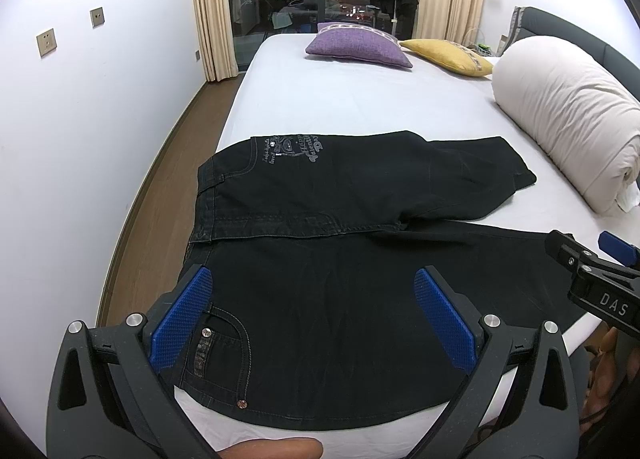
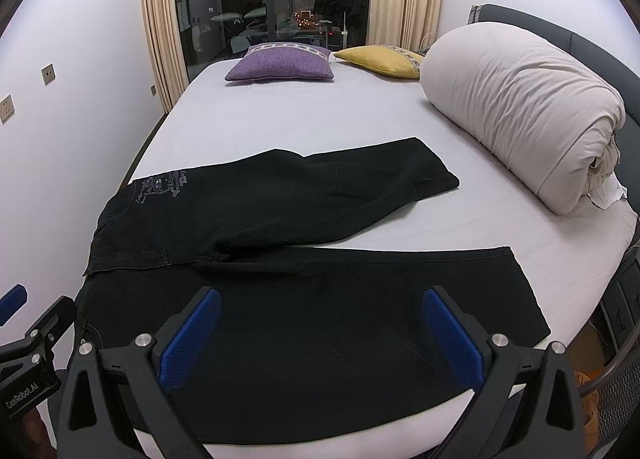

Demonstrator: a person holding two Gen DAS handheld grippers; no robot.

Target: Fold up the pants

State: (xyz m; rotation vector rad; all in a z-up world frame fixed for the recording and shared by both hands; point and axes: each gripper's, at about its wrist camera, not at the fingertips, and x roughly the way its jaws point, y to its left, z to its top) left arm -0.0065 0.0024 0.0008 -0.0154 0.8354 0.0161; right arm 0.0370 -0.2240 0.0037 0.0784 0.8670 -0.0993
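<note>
Left wrist view: pants lie flat on bed, legs running right; left tongs over waist, right tongs probably over near leg, both released.

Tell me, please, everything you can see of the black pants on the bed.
The black pants look like dark denim with pale contrast stitching. They lie flat on the white bed, waistband left, legs spread apart to the right. A grey printed graphic marks the far hip; the near front pocket has rivets and a sparkly trim. The left gripper and the right gripper are both open above the near leg, not gripping it.
</note>
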